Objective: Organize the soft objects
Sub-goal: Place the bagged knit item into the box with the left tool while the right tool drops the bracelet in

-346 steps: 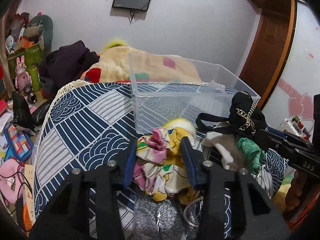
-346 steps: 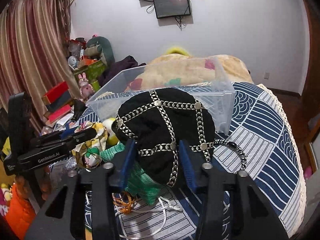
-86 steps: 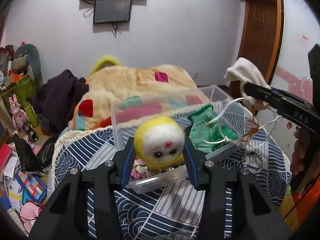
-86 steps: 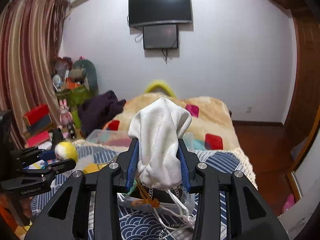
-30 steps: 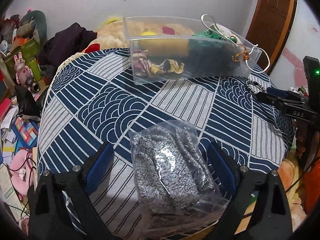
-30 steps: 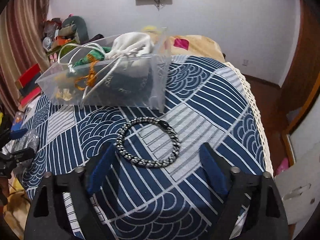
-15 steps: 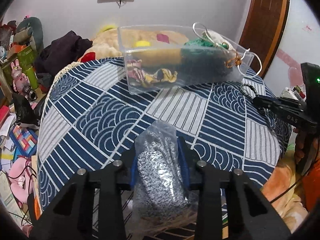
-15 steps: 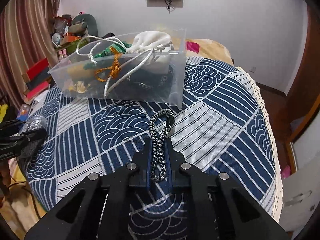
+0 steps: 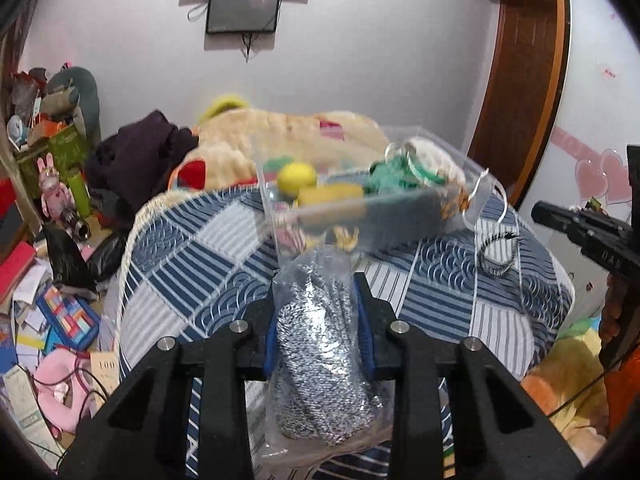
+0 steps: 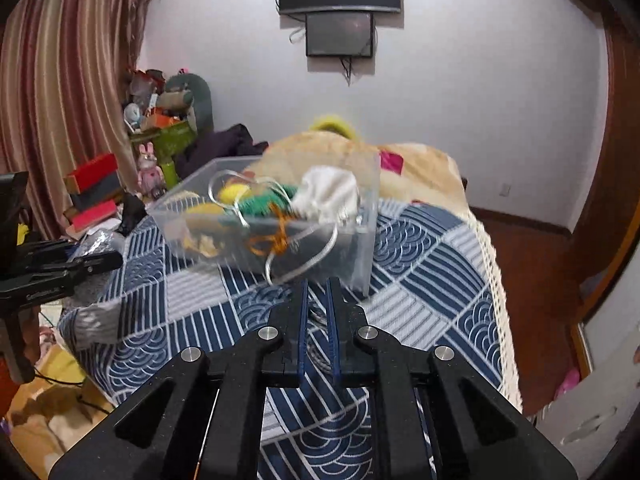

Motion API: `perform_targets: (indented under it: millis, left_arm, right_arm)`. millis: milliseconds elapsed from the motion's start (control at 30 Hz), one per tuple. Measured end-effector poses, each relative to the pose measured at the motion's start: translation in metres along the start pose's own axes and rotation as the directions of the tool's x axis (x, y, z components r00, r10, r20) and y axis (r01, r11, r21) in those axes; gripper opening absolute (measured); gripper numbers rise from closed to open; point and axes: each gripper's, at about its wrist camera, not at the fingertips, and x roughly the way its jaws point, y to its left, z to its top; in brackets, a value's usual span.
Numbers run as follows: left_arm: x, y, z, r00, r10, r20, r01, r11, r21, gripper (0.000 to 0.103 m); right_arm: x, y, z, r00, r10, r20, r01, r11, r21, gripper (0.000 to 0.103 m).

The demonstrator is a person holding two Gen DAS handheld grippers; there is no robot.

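Left wrist view: the left claw (image 9: 320, 316), spread wide a second ago, is now clamped on the bagged grey knit (image 9: 320, 344) and carries it off the tabletop (image 9: 192, 280), level and aimed at the clear bin (image 9: 360, 208). The bracelet (image 9: 496, 254) dangles from the right claw.

Right wrist view: the right claw (image 10: 316, 320) is closed on the bracelet, raised and pointing at the bin. Judgement: both last items are ready for deposit.

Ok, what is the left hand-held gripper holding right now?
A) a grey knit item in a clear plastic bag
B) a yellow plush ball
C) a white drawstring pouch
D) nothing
A: the left hand-held gripper is shut on the grey knit item in a clear plastic bag, raised in front of the clear bin.
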Motion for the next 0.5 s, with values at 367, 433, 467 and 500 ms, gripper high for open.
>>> perform_targets:
  millis: [367,433,467,500]
  left_arm:
    - [0.003,-0.005,0.002,1.0,-0.005,0.002,0.005,1.0,0.012,0.032]
    - [0.007,-0.006,0.0,1.0,-0.005,-0.01,0.005,1.0,0.015,0.032]
    - [0.008,-0.007,0.0,1.0,-0.005,-0.015,0.005,1.0,0.017,0.032]
    - [0.009,-0.007,-0.001,1.0,-0.005,-0.016,0.005,1.0,0.019,0.032]
  right_arm:
    - [0.029,-0.012,-0.029,0.988,-0.015,-0.156,0.021,0.999,0.04,0.053]
    - [0.038,-0.015,-0.031,0.982,-0.008,-0.186,0.018,0.998,0.055,0.053]
    - [0.042,-0.018,-0.032,0.98,-0.013,-0.199,0.026,0.997,0.066,0.055]
    - [0.05,-0.021,-0.032,0.976,-0.013,-0.218,0.032,0.996,0.081,0.059]
